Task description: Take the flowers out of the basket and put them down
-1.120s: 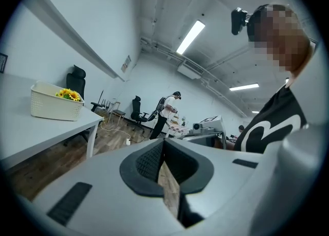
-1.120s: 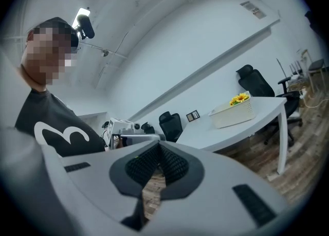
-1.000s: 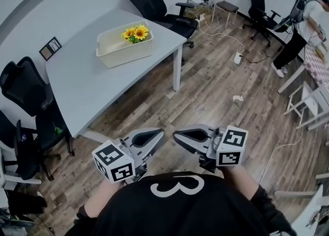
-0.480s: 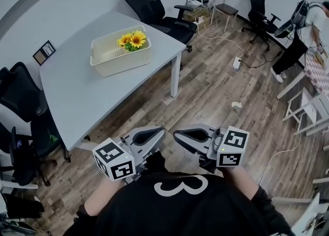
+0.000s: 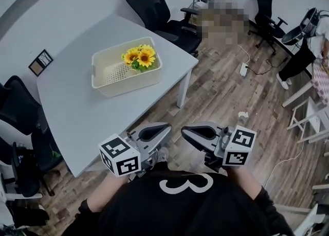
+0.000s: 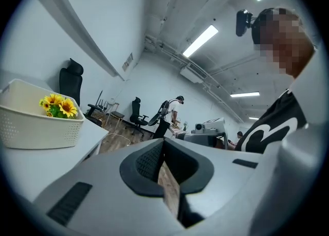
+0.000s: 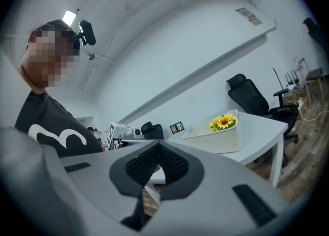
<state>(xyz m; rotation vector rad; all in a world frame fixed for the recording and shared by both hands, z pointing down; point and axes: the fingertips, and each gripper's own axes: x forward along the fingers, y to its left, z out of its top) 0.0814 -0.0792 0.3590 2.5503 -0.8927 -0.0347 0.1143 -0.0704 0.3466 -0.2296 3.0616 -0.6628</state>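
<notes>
Left tongs (image 5: 168, 126) and right tongs (image 5: 183, 131): both pressed together, empty, lower centre. Flowers (image 5: 140, 56) in basket (image 5: 123, 83) on counter (image 5: 72, 106), upper left.

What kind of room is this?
It looks like an office or workroom: black swivel chairs stand beside a big white table, and a power strip lies on the wooden floor.

This is an office-like workroom. Black high-backed swivel chairs (image 5: 154, 3) stand by a plain white table (image 5: 77, 111), and another chair (image 5: 267, 3) stands at the far wall. Cables (image 5: 259, 61) cross the wood-plank floor (image 5: 221, 101) to a power strip (image 5: 243, 69). Strip lights (image 6: 200, 40) and bare pipes (image 6: 164, 50) run along the ceiling. A person (image 6: 172, 114) stands at a far bench.
</notes>
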